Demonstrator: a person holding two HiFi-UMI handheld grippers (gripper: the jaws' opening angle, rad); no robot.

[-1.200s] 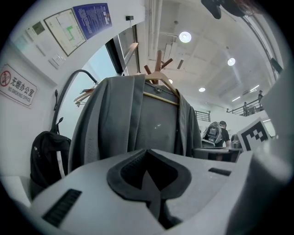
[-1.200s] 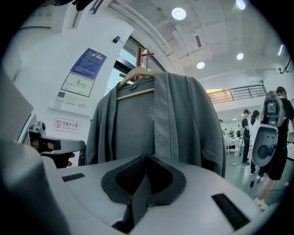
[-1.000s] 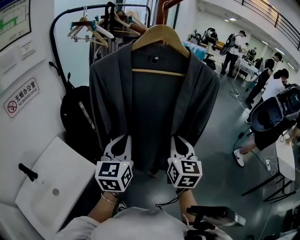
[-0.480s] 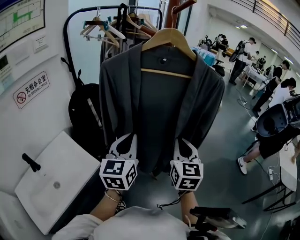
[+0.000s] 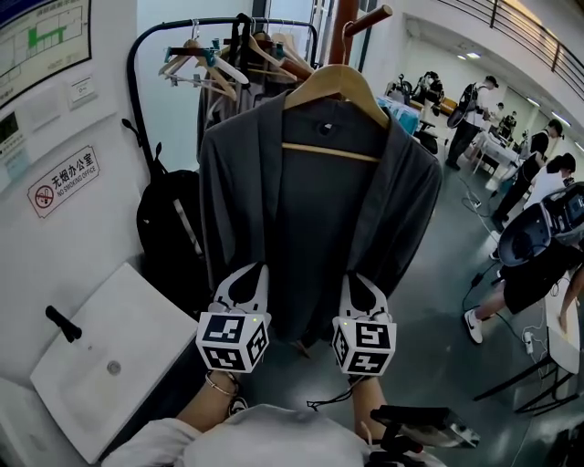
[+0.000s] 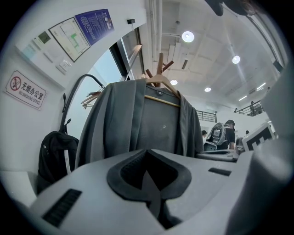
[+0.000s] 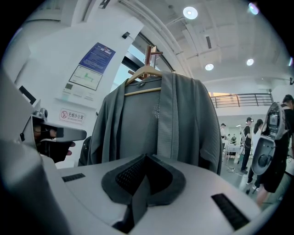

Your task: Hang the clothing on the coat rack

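Floor (image 5: 438, 365) of grey concrete runs through an open hall, with people (image 5: 547, 182) at the far right. At left is a white wall (image 5: 109, 228) with a sign (image 5: 62, 181) and a backpack (image 5: 169, 237) under a rail (image 5: 135, 82) of hangers. The cardigan (image 5: 310, 219) hangs on a wooden hanger (image 5: 339, 82) from the rack (image 5: 351, 23). Left gripper (image 5: 246, 274) and right gripper (image 5: 362, 281) point level, side by side near its hem, each with jaws pressed together on nothing.
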